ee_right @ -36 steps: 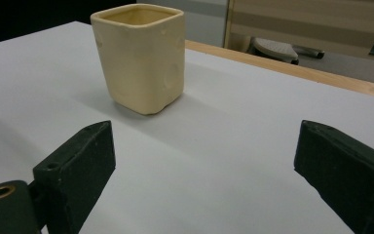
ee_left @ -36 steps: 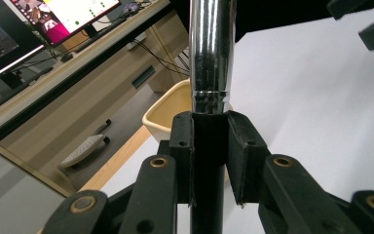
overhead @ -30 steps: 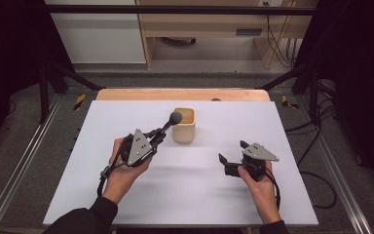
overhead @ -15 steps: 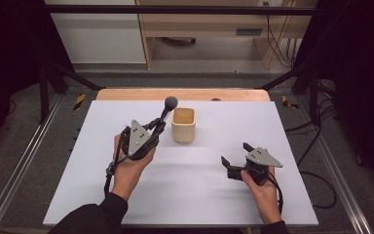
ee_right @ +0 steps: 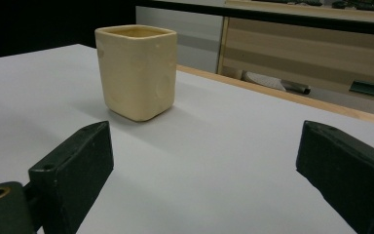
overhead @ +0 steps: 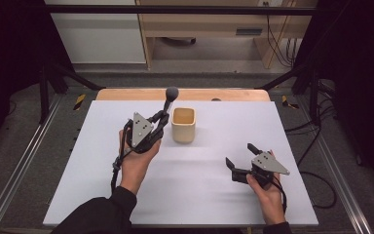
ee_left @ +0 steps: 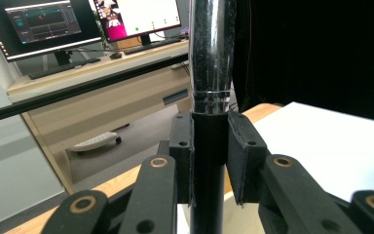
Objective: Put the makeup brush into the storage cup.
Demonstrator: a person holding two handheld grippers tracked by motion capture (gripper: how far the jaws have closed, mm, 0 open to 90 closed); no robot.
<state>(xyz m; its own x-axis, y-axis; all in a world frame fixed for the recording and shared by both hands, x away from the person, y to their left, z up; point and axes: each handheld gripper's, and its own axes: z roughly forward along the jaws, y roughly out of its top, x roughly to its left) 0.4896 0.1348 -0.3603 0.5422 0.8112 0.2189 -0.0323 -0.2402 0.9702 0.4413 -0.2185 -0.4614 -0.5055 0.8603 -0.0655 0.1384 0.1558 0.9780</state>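
My left gripper (overhead: 159, 119) is shut on the black handle of a long utensil (overhead: 171, 92), which has a shiny metal shaft and a dark rounded head. It stands nearly upright, just left of a cream square cup (overhead: 183, 124) on the white table (overhead: 199, 195). In the left gripper view the pads (ee_left: 246, 156) clamp the handle just below the metal shaft of the utensil (ee_left: 210, 58). My right gripper (overhead: 240, 155) hovers open at the front right. In its own view the right gripper (ee_right: 204, 165) has nothing between its jaws and faces the cup (ee_right: 136, 70).
A wooden strip (overhead: 126, 94) runs along the table's far edge, and metal rails (overhead: 24, 161) flank both sides. Beyond the table stand a wooden desk with monitors (ee_left: 44, 24) and dark curtains.
My left gripper has risen and swung the utensil from leaning toward the cup to nearly upright, its head now above the far edge. The right gripper has hardly moved.
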